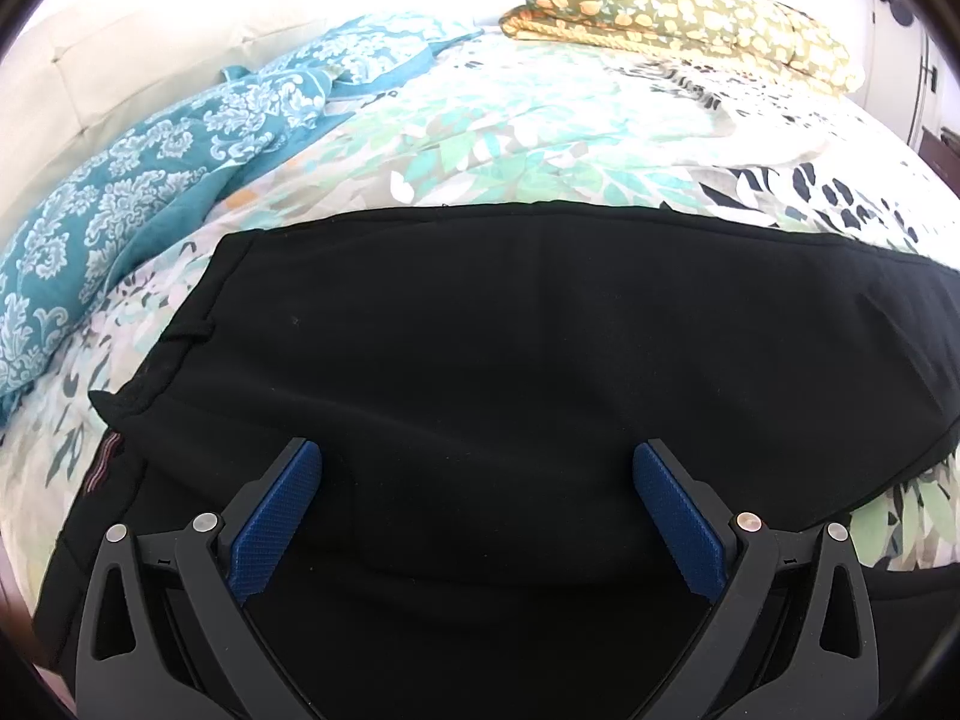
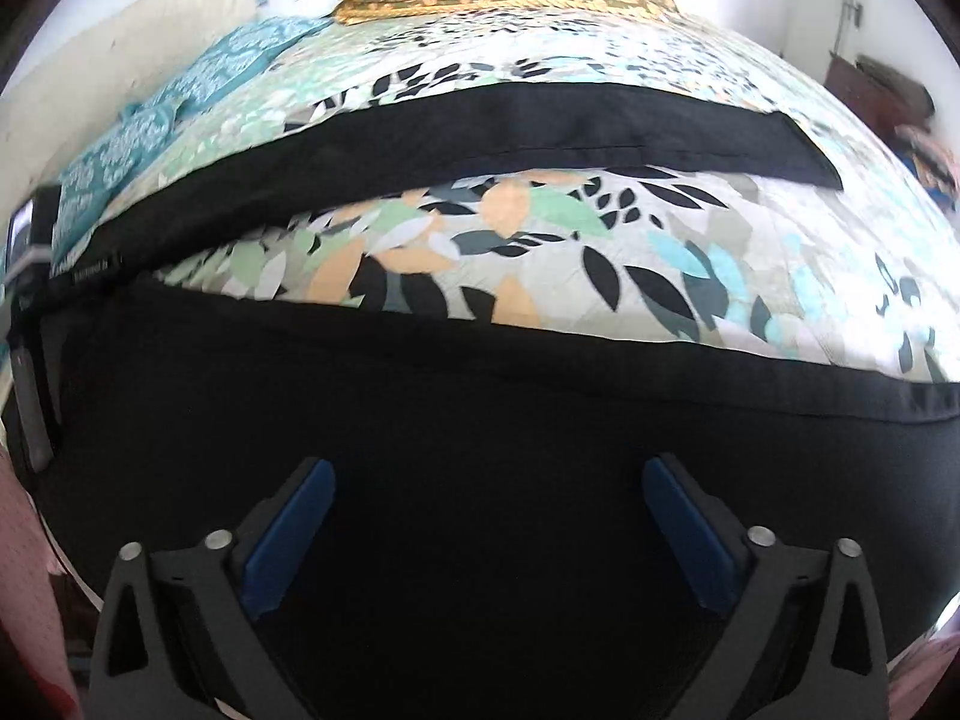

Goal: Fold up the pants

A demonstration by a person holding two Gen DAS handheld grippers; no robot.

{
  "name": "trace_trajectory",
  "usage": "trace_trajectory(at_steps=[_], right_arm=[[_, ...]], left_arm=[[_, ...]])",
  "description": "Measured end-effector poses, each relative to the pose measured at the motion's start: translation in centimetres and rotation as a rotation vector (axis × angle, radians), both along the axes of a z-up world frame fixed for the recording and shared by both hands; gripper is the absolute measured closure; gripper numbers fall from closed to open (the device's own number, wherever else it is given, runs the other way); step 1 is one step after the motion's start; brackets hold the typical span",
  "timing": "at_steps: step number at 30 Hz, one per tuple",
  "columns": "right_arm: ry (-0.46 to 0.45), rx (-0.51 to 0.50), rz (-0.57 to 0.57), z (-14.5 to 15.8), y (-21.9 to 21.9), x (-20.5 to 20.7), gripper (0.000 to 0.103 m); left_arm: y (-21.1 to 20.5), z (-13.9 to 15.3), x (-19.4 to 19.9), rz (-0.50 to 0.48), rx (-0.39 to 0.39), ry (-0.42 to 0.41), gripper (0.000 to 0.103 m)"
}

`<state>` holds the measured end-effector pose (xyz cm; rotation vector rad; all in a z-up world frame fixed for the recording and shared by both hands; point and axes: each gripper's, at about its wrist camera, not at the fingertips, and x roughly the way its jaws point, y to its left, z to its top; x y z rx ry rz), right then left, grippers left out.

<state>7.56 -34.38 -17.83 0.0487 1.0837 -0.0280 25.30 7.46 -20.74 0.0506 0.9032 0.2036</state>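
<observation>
Low in both frames, my left gripper (image 1: pixel 477 468) and right gripper (image 2: pixel 488 483) hover, jaws wide apart, empty, over the pants (image 1: pixel 510 330), flat on the bed (image 1: pixel 540 120) for folding.

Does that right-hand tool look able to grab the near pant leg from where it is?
Probably yes. The right tool stands wide open with nothing between its pads, pointing down right over the near leg of the black pants. No other object lies across that fabric on the leafy bedspread.

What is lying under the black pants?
The black pants lie on a leaf-print bedspread, which shows around them and between the two legs. What the cloth covers directly beneath cannot be seen.
</observation>
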Motion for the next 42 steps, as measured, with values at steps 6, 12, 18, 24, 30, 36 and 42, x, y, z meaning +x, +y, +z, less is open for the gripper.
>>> trace_trajectory(at_steps=[6, 12, 18, 24, 30, 36, 42], right_arm=[[-0.021, -0.007, 0.017, -0.13, 0.05, -0.32, 0.0], [-0.034, -0.022, 0.026, -0.21, 0.31, -0.51, 0.0], [-0.038, -0.031, 0.033, -0.21, 0.41, -0.52, 0.0], [-0.041, -0.035, 0.032, -0.23, 0.37, -0.48, 0.0], [-0.047, -0.039, 0.033, -0.28, 0.41, -0.56, 0.0], [-0.05, -0.043, 0.033, -0.29, 0.45, -0.55, 0.0], [-0.051, -0.044, 0.033, -0.29, 0.45, -0.58, 0.0]], left_arm=[[0.01, 0.01, 0.0, 0.0, 0.0, 0.0, 0.0], [0.02, 0.02, 0.0, 0.0, 0.0, 0.0, 0.0], [0.02, 0.03, 0.0, 0.0, -0.001, 0.0, 0.0], [0.02, 0.03, 0.01, 0.0, -0.001, 0.0, 0.0], [0.02, 0.04, 0.01, 0.0, -0.001, 0.0, 0.0], [0.03, 0.05, 0.01, 0.0, -0.001, 0.0, 0.0], [0.04, 0.05, 0.02, 0.0, -0.001, 0.0, 0.0]])
